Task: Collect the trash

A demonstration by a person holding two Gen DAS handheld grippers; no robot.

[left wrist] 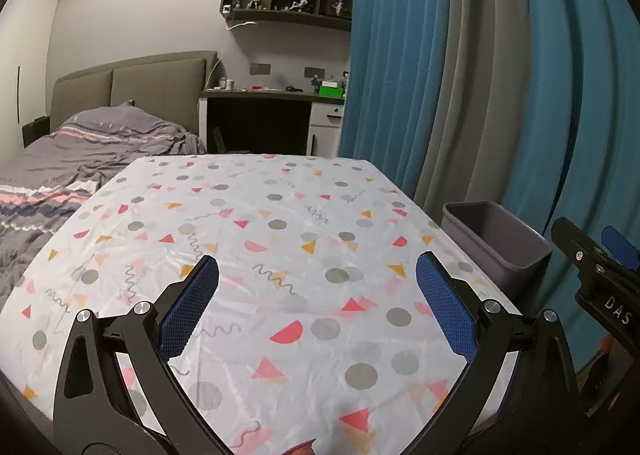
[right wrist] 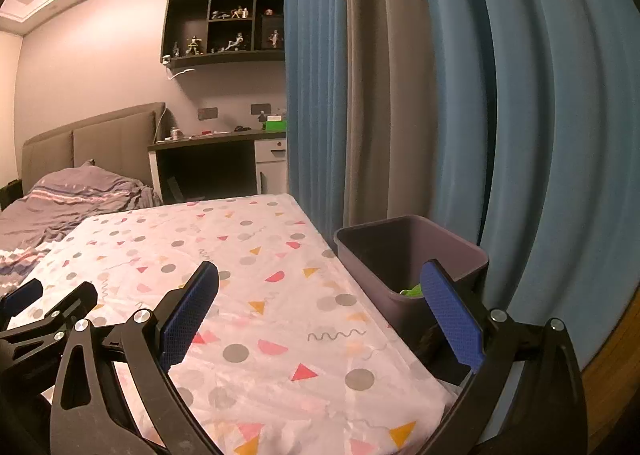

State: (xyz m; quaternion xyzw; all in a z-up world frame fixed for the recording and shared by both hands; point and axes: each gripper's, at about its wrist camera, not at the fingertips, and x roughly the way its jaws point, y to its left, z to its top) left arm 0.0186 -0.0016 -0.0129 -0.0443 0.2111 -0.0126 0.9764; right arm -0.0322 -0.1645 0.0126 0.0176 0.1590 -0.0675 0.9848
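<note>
Blue pads (left wrist: 188, 307) sit low in the left camera's picture, and they belong to the left gripper (left wrist: 316, 271), which is spread wide with nothing in it. Under it is the table (left wrist: 256, 215) with a cloth full of dots and triangles, and no trash shows on that cloth. At the right edge of that picture you can see part of the right gripper (left wrist: 600, 267). From its own camera the right gripper (right wrist: 320, 279) is wide too and holds nothing. At the middle right of that picture is the grey bin (right wrist: 400, 251), just beside the table edge by the blue curtain (right wrist: 540, 135). A bit of green trash (right wrist: 412, 290) lies down inside the bin, partly hidden by a pad. It looks like crumpled paper or plastic, so I think it is light and soft and would squash easily; a pinch on any loose fold would do. It looks like most of the job may be done
</note>
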